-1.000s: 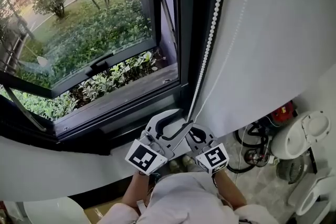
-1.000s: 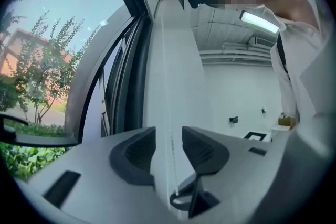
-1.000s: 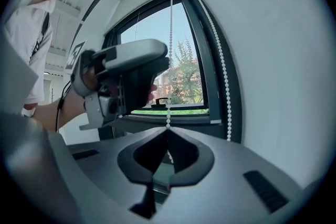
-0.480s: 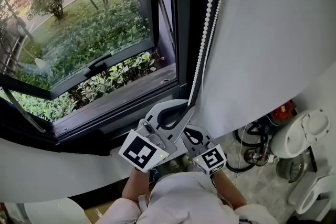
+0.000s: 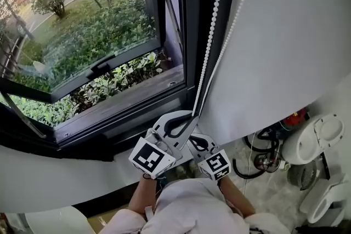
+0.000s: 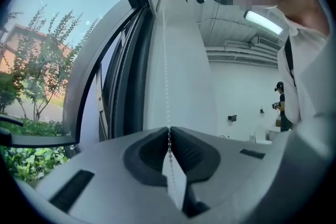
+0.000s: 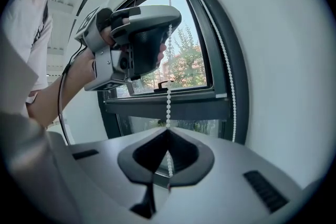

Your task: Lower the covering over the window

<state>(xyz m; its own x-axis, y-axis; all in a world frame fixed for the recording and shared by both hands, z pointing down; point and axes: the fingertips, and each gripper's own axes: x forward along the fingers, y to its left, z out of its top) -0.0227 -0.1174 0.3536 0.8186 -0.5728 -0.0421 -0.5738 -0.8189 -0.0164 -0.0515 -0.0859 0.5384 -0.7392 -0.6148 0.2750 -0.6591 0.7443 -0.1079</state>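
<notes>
A white bead chain (image 5: 211,35) hangs down the right side of the dark window frame (image 5: 189,35). My left gripper (image 5: 192,116) is shut on it, its jaws having just closed with the beads between the pads. My right gripper (image 5: 190,141) sits just beneath, also shut on the chain. In the left gripper view the chain (image 6: 166,60) rises straight up from the left gripper (image 6: 168,129). In the right gripper view the chain (image 7: 168,97) runs from the right gripper (image 7: 168,131) up to the left gripper (image 7: 169,22). The chain's second strand (image 7: 226,71) hangs free. I cannot make out the covering itself.
An open window sash (image 5: 104,68) tilts outward over green shrubs. A white wall (image 5: 285,35) stands to the right. Below it on the floor are white fixtures (image 5: 318,142) and coiled cables (image 5: 266,159). A person (image 6: 281,107) stands far back in the room.
The left gripper, open around the chain a second ago, has shut on it. The right gripper has sunk a little, still shut on the chain.
</notes>
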